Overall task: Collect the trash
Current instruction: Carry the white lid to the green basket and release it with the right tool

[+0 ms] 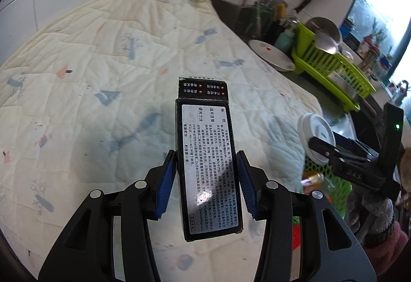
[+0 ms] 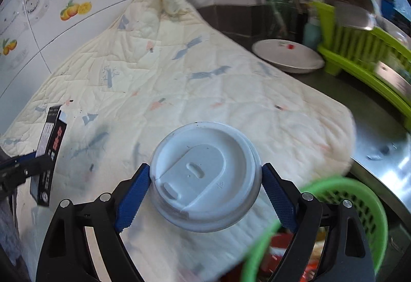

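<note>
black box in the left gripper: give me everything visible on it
The black box is a slim, glossy carton, seemingly cardboard, with a silver label of dense Chinese print on its facing side and red dots with white text on the end flap, which looks slightly lifted. The left gripper clamps its long sides between blue pads, holding it off the quilted cloth. In the right wrist view a narrow side shows red lettering. Nothing else touches it.

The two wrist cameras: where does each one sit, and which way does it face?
Left wrist: sits on the left tool, looks down over the quilted cloth; its blue pads grip a black box.
Right wrist: sits on the right tool, looks down at the same cloth; its pads grip a white-lidded cup beside a green basket.
Shared: cloth, box, cup, green dish rack.
</note>
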Motion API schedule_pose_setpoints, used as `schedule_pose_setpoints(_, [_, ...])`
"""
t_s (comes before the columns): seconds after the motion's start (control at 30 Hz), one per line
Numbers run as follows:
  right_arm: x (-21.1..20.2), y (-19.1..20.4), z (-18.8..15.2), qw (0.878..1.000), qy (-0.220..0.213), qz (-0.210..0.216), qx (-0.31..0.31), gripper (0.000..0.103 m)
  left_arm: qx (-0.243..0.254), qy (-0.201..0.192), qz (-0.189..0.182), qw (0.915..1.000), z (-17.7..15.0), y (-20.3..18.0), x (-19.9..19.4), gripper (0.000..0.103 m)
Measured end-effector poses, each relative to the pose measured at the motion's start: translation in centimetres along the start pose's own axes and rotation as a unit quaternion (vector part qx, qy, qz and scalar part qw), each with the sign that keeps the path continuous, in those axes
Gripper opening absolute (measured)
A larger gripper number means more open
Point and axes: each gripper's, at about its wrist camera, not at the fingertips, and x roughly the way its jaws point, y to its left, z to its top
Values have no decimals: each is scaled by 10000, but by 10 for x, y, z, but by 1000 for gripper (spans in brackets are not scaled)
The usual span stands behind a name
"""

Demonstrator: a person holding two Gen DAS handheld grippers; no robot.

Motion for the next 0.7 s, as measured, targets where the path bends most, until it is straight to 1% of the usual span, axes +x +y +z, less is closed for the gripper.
schedule_pose_setpoints(0.17, [-42,-57,-41,9983,76,-517,265,84,269,33,-244,9993,-8,-40,-2,46])
schedule_pose_setpoints(0.3, [-61,-102,-74,9941,205,-878,603,84,487,73,-428,9979,-15,-70,-3,46])
schedule_pose_setpoints(0.37, [-67,-119,-90,9917,253,-1020,735,84,588,104,-481,9971,-19,-85,-1,46])
schedule_pose_setpoints(0.53, [-70,-149,-119,9871,445,-1122,1047,84,802,272,-629,9944,-27,-116,8,46])
schedule_pose_setpoints(0.63, [-67,-157,-125,9846,497,-1188,1183,84,924,384,-735,9923,-31,-135,15,46])
schedule_pose_setpoints(0.7, [-70,-162,-131,9842,488,-1112,1289,85,1018,446,-787,9907,-33,-148,21,47])
